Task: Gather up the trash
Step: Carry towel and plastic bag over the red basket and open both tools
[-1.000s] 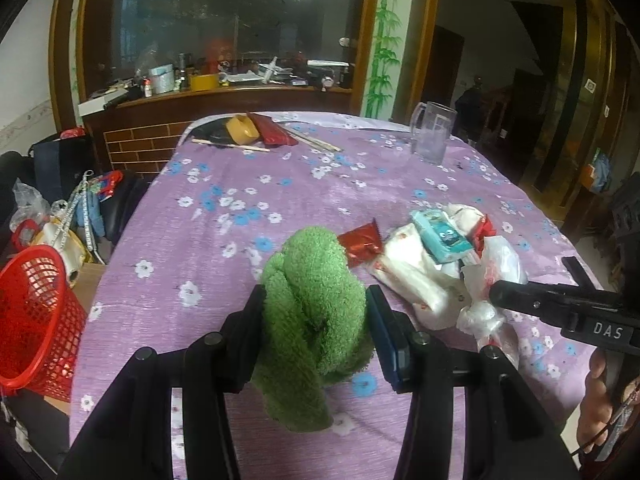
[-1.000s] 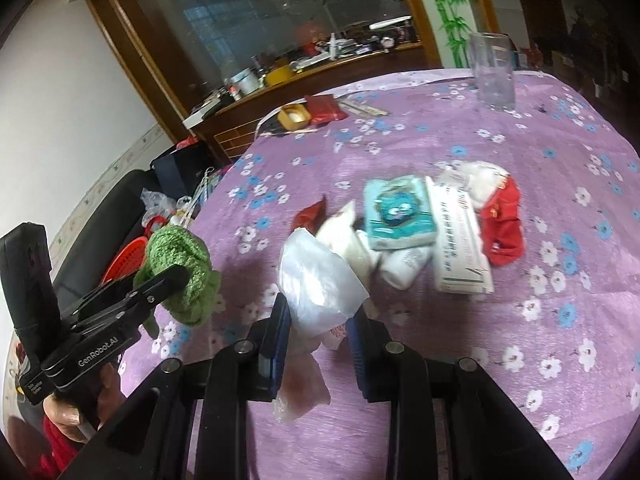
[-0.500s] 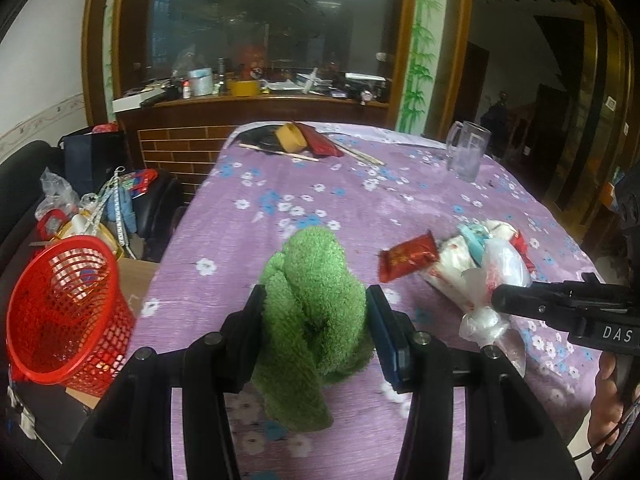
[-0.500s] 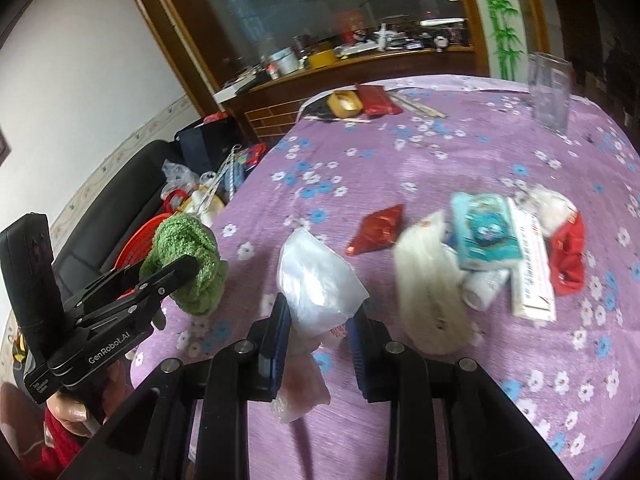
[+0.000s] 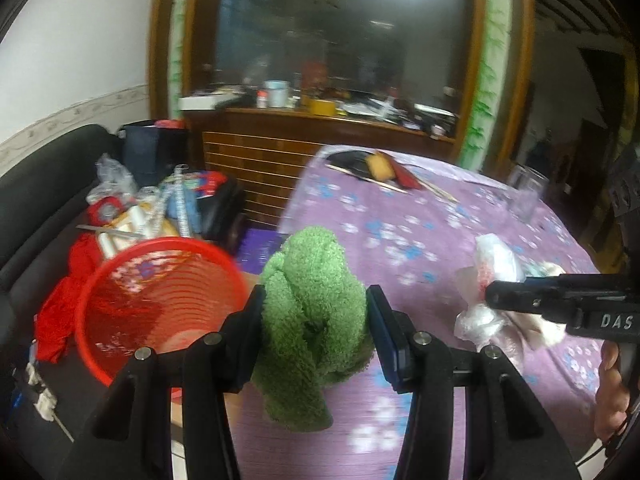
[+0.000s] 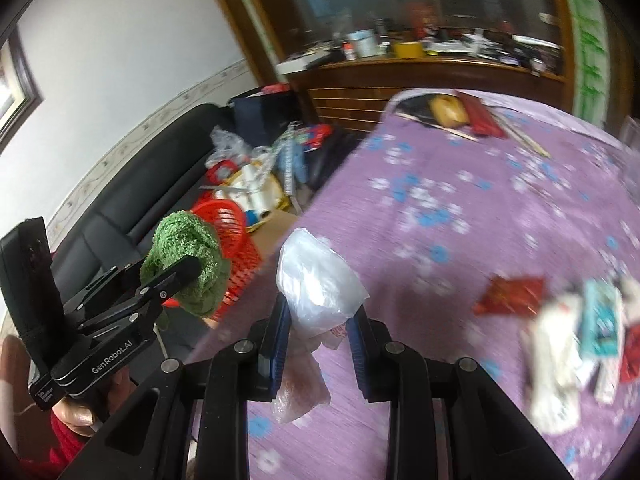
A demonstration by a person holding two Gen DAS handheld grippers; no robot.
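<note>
My left gripper (image 5: 314, 332) is shut on a green fuzzy cloth (image 5: 314, 312) and holds it over the table's left edge, beside the red mesh basket (image 5: 160, 304) on the floor. My right gripper (image 6: 318, 320) is shut on a crumpled clear plastic bag (image 6: 316, 280), held above the purple flowered tablecloth (image 6: 480, 220). The bag also shows in the left wrist view (image 5: 496, 276), and the cloth (image 6: 186, 256) and basket (image 6: 234, 248) in the right wrist view. A pile of wrappers (image 6: 580, 340), including a red packet (image 6: 510, 294), lies on the table at right.
A black sofa (image 5: 44, 184) with bags and clutter (image 5: 156, 208) stands left of the table. A glass mug (image 5: 526, 194) and a yellow tape roll with red items (image 5: 384, 166) sit at the table's far end. A wooden cabinet (image 5: 320, 140) stands behind.
Both grippers have swung left toward the table's left edge with their loads. The red basket now lies close under the left gripper; the wrapper pile has dropped to the right.
</note>
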